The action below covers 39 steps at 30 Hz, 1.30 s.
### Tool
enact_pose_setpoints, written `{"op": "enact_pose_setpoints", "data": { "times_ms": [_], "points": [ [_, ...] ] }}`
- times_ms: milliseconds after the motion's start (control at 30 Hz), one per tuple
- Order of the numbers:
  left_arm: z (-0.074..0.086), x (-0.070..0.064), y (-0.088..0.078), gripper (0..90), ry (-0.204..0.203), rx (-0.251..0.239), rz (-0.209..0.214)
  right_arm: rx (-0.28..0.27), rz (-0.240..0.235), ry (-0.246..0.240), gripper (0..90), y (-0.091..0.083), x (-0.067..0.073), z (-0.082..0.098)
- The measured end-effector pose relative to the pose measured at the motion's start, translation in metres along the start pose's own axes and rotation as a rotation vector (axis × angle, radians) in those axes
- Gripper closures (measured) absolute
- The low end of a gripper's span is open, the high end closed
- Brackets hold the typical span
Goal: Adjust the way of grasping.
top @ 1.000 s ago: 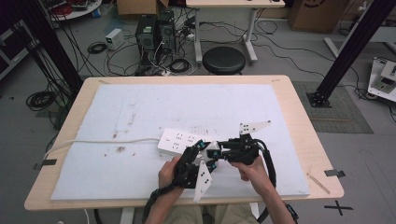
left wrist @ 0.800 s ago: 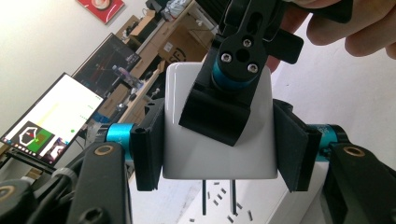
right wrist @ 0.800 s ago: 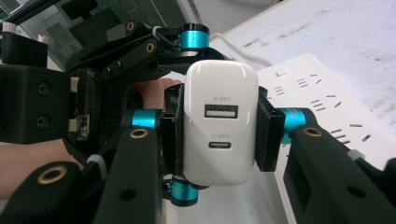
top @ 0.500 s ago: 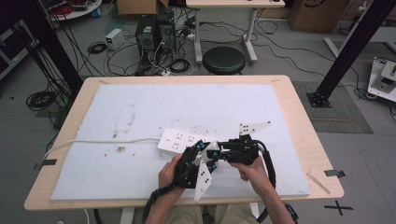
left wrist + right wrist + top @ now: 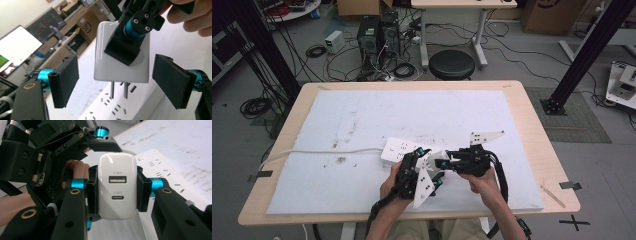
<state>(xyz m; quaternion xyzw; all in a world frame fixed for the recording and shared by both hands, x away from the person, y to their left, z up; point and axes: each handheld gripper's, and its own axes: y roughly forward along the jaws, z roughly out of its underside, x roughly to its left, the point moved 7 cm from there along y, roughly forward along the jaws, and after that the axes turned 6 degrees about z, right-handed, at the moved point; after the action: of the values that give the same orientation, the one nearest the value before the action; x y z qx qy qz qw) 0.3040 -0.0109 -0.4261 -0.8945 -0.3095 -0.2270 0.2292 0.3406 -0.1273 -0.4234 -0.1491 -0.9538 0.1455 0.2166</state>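
Note:
My right gripper [image 5: 117,195] is shut on a white USB charger [image 5: 117,165], pads on its two sides, the USB ports facing this camera. In the left gripper view the charger [image 5: 122,62] hangs with its two prongs pointing down, just above the slots of a white power strip [image 5: 117,111]. My left gripper [image 5: 116,75] is open, with one pad on each side of the charger and not touching it. From above, both grippers meet at the charger [image 5: 438,159] over the right end of the power strip [image 5: 396,149], near the table's front edge.
The strip's white cable [image 5: 312,152] runs left off the white mat [image 5: 362,115]. A small stick [image 5: 552,194] lies at the front right corner. A round stool [image 5: 453,64] and cabling stand behind the table.

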Motion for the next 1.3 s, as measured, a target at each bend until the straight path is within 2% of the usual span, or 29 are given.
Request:
{"op": "enact_pose_setpoints", "data": {
  "times_ms": [33, 67, 100, 133, 233, 400, 433, 467, 533, 633, 733, 767, 833, 867, 1000, 1233, 1300],
  "points": [
    [0.000, 0.000, 0.000, 21.5, 0.000, 0.000, 0.000, 0.000, 0.000, 0.000, 63.3, 0.000, 0.000, 0.000],
    [0.001, 0.002, -0.002, 21.5, -0.030, -0.001, 0.015, -0.002, 0.011, 0.000, 63.4, -0.001, 0.000, 0.000],
    [0.001, 0.002, -0.002, 21.5, -0.030, -0.001, 0.015, -0.002, 0.017, -0.005, 63.3, -0.002, -0.001, 0.000],
    [0.002, 0.004, -0.005, 21.5, -0.076, -0.006, 0.020, 0.000, 0.023, -0.007, 63.4, -0.002, -0.001, 0.000],
    [0.005, 0.011, -0.009, 21.5, -0.153, -0.009, 0.018, -0.005, 0.043, -0.011, 63.4, -0.004, -0.004, 0.000],
    [0.011, 0.021, -0.019, 22.1, -0.265, -0.004, 0.041, -0.007, 0.077, -0.005, 63.4, -0.010, -0.011, 0.001],
    [0.011, 0.021, -0.019, 22.3, -0.265, -0.004, 0.041, -0.009, 0.084, -0.007, 63.3, -0.011, -0.013, 0.001],
    [0.015, 0.025, -0.023, 22.4, -0.325, -0.008, 0.051, -0.008, 0.095, 0.000, 63.3, -0.013, -0.014, 0.001],
    [0.021, 0.031, -0.028, 22.4, -0.372, 0.011, 0.057, -0.016, 0.104, -0.004, 63.4, -0.015, -0.017, 0.001],
    [0.029, 0.039, -0.036, 22.4, -0.445, 0.010, 0.057, -0.020, 0.122, -0.005, 63.3, -0.019, -0.020, 0.001],
    [0.032, 0.042, -0.040, 22.6, -0.461, 0.011, 0.049, -0.019, 0.129, -0.001, 63.4, -0.020, -0.020, 0.001],
    [0.037, 0.049, -0.047, 22.7, -0.489, 0.007, 0.026, -0.018, 0.145, -0.008, 63.4, -0.022, -0.023, 0.001],
    [0.040, 0.053, -0.051, 22.7, -0.498, 0.009, 0.014, -0.017, 0.151, -0.016, 63.4, -0.023, -0.024, 0.002],
    [0.049, 0.063, -0.062, 22.7, -0.529, 0.021, -0.010, -0.017, 0.159, -0.016, 63.4, -0.024, -0.026, 0.002],
    [0.060, 0.074, -0.076, 23.6, -0.552, 0.028, -0.055, -0.012, 0.169, -0.016, 63.4, -0.027, -0.028, 0.003],
    [0.075, 0.085, -0.093, 24.0, -0.594, 0.038, -0.112, -0.015, 0.183, -0.024, 63.3, -0.032, -0.030, 0.005],
    [0.085, 0.088, -0.098, 24.0, -0.625, 0.065, -0.125, -0.011, 0.191, -0.025, 63.3, -0.034, -0.031, 0.006]
  ]
}}
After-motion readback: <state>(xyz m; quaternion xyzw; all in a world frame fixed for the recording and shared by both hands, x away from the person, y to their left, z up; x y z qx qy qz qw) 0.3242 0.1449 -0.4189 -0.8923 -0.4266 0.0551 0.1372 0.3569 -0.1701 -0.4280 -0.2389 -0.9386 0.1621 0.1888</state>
